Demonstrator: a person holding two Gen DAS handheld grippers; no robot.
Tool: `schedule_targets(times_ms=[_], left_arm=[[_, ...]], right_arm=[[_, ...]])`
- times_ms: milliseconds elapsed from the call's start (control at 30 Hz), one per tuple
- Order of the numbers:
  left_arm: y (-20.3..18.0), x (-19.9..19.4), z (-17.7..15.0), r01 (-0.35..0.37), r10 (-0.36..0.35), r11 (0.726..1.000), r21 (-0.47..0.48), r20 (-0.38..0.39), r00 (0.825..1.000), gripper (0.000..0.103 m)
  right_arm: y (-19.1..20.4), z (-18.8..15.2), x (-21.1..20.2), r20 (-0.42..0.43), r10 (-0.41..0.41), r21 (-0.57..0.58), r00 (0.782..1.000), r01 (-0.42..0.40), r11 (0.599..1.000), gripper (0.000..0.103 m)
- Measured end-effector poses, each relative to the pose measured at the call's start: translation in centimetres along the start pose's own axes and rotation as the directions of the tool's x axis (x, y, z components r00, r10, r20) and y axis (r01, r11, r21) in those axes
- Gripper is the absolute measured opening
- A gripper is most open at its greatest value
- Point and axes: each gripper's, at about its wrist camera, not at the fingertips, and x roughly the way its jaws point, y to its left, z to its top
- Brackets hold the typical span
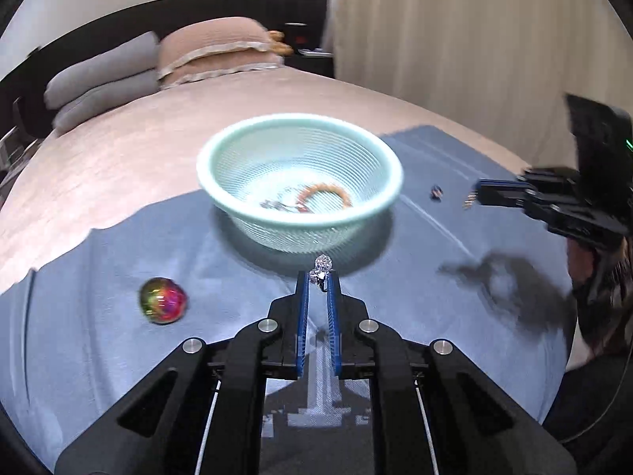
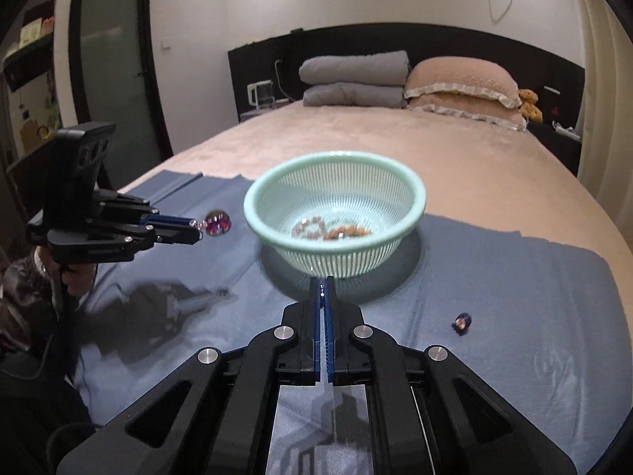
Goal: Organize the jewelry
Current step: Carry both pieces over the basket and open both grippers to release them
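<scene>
folded grey quilt (image 2: pixel 354 79) beside frilled pink pillows (image 2: pixel 463 91) — small teddy bear (image 2: pixel 530 103) — dark headboard (image 2: pixel 435 43)

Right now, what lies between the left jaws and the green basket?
Nothing but bare blue cloth and the basket's shadow, in the left wrist view. The left gripper, holding a clear crystal piece, sits just short of the basket's near wall.

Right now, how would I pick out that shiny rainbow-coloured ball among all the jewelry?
Start at the mint-green basket standing on the blue cloth over the bed. On the cloth to its left in the left wrist view lies the iridescent ball, apart from the basket. It is much bigger than the small dark piece across the cloth, and flashes green and pink.
</scene>
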Motion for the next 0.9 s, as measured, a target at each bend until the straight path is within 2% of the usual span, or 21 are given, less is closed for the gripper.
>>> schedule_targets(times_ms=[67,167,400,467,567,700,767,900], left_arm=[[0.1,-0.6,1.3,-0.022,0.022,0.999,-0.036,0.003,1.000,0.010],[0.3,-0.7,3.5,-0.010,0.011,0.996,-0.084,0.010,1.000,0.010],[0.5,0.9,7.9,-0.177,0.181,0.977,-0.118,0.027,0.983,0.010],[0.8,2.1,8.6,-0.191,0.195,0.971,-0.147,0.010,0.981,0.010],[1.4,4.0,9.1,-0.192,0.191,0.963,-0.187,-0.027,0.981,0.010],[1.2,5.6,8.6,-0.205,0.197,0.962,-0.179,-0.065,0.978,0.010],[0.8,6.3,8.4,-0.206,0.195,0.965,-0.166,-0.079,0.978,0.010],[0.5,7.7,7.9,-0.203,0.186,0.966,-0.162,-0.113,0.976,0.010]], right_arm=[[0.1,1.5,-1.2,0.052,-0.018,0.002,0.998,0.018,1.000,0.002],[0.6,4.0,-2.2,0.104,-0.037,-0.010,0.994,0.038,0.999,0.002],[0.7,8.7,-0.2,0.144,-0.066,-0.027,0.987,0.071,0.997,0.002],[0.3,9.3,0.9,0.144,-0.071,0.001,0.987,0.072,0.997,0.002],[-0.1,9.4,2.9,0.120,-0.087,0.036,0.989,0.083,0.996,0.002],[-0.8,8.3,6.0,0.061,-0.094,0.095,0.994,0.088,0.992,0.002],[-0.8,7.3,7.7,0.017,-0.119,0.095,0.993,0.117,0.989,0.002],[-1.1,5.7,9.8,-0.046,-0.114,0.101,0.992,0.118,0.988,0.002]])
